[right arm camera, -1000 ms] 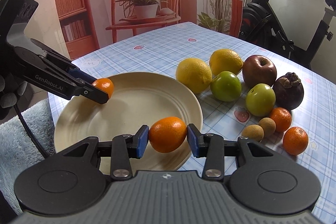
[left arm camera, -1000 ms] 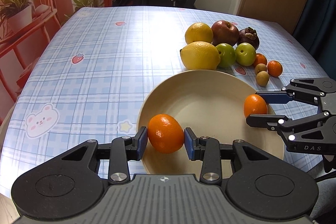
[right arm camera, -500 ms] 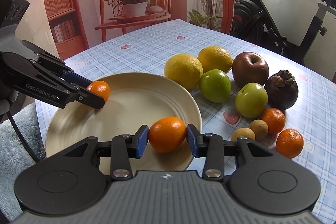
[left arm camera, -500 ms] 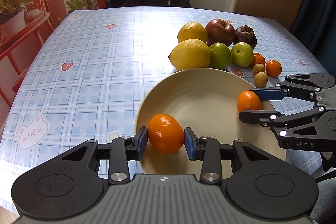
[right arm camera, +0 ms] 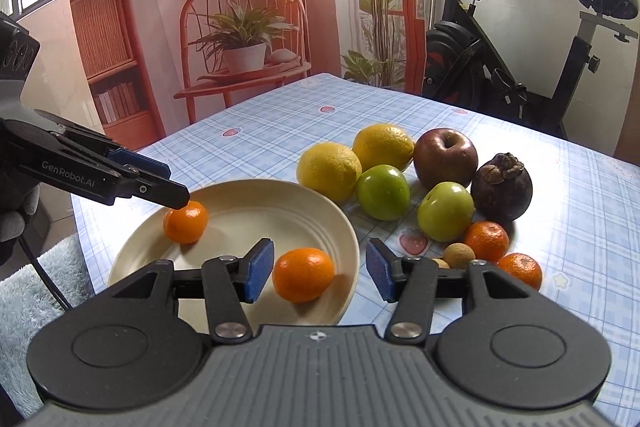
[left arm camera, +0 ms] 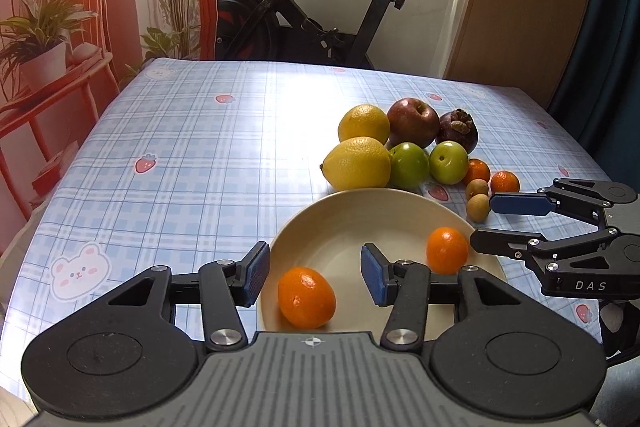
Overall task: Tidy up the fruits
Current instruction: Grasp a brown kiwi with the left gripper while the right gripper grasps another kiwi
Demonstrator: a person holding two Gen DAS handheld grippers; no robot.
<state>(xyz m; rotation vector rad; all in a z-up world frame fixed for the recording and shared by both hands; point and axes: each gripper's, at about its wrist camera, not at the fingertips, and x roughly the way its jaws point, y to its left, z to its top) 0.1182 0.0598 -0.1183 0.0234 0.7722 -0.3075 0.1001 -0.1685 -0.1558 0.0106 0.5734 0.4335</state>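
Both the left tongs (left arm camera: 314,273) and right tongs (right arm camera: 320,269) were opening, pads clear of the mandarins (left arm camera: 306,297) lying free on the plate (left arm camera: 340,227) near the counter's (left arm camera: 200,147) remaining fruit pile (left arm camera: 404,151), each seemingly light, slightly soft, best pinched gently across its middle.

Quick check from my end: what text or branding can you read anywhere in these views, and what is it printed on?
"DAS": on the right gripper, seen from the left wrist.
"GenRobot.AI": on the left gripper, seen from the right wrist.
Book spines on the backdrop's shelf: too small to read.
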